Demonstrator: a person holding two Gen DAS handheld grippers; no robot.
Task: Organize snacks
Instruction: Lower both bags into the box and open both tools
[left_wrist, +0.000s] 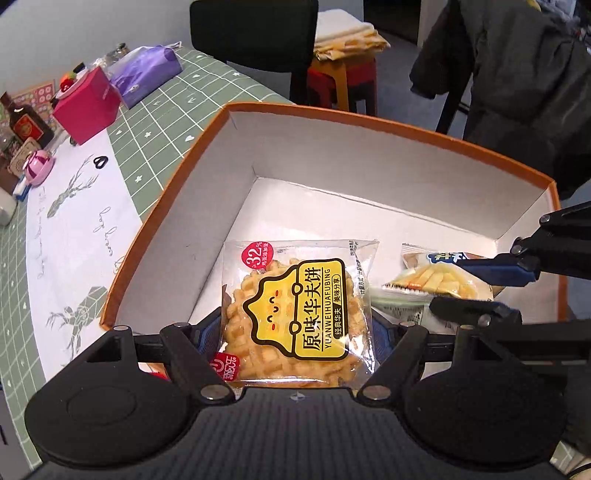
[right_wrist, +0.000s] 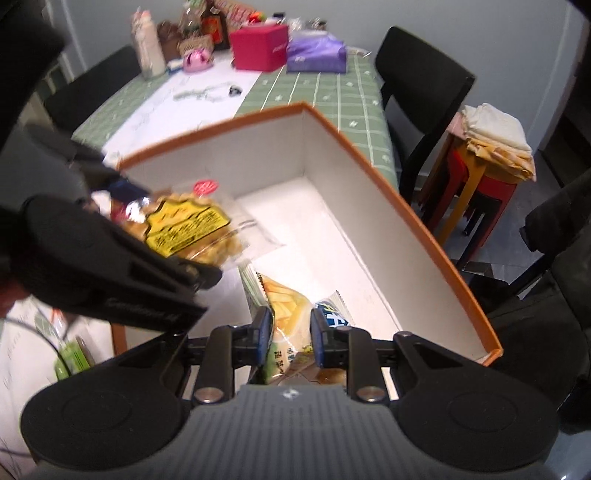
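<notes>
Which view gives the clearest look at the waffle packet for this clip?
The left wrist view. The waffle packet sits face-on and sharp between the left tongs, label readable, over the orange-rimmed box. The right wrist view shows the same packet small, tilted and blurred, partly hidden behind the left tongs' body.

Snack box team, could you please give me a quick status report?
Left gripper shut on waffle pack, right gripper shut on fries pack. Both over the open box. Nothing in the way.
</notes>
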